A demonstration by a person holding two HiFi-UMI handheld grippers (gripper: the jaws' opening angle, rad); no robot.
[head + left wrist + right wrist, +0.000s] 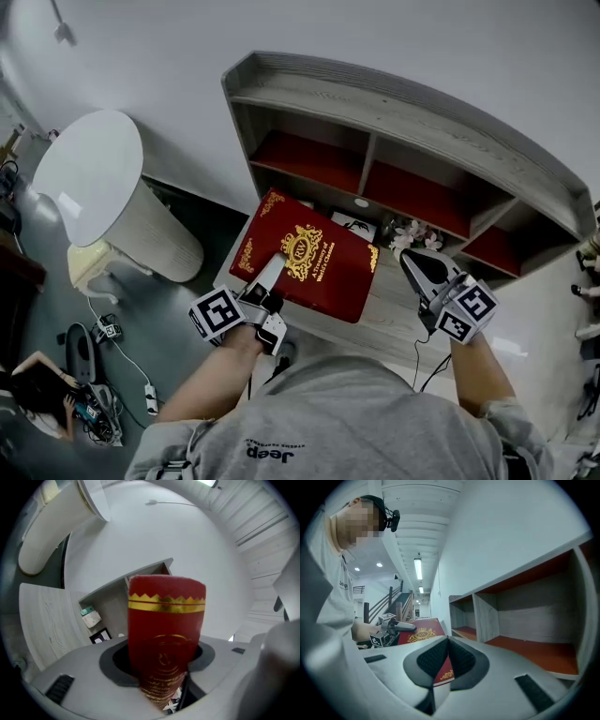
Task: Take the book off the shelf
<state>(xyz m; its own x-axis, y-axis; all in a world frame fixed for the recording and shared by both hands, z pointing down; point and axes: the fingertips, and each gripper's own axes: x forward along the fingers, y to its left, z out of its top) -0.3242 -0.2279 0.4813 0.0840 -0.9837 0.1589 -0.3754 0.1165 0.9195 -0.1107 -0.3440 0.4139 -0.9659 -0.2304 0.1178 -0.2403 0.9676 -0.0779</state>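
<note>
A red book (309, 258) with gold ornament lies tilted over the desk in front of the wooden shelf (412, 122). My left gripper (274, 269) is shut on its near edge, one jaw lying across the cover. In the left gripper view the book (166, 620) fills the gap between the jaws of the left gripper (164, 667). My right gripper (422, 270) hovers to the right of the book, shut and empty. In the right gripper view the pads of the right gripper (447, 648) touch, with the book (423, 634) beyond them.
The shelf's red-lined compartments (314, 159) show nothing inside. A small picture frame (354, 225) and flowers (409, 234) stand at the back of the desk (403, 319). A white round bin (94, 178) stands to the left, with cables (103, 375) on the floor.
</note>
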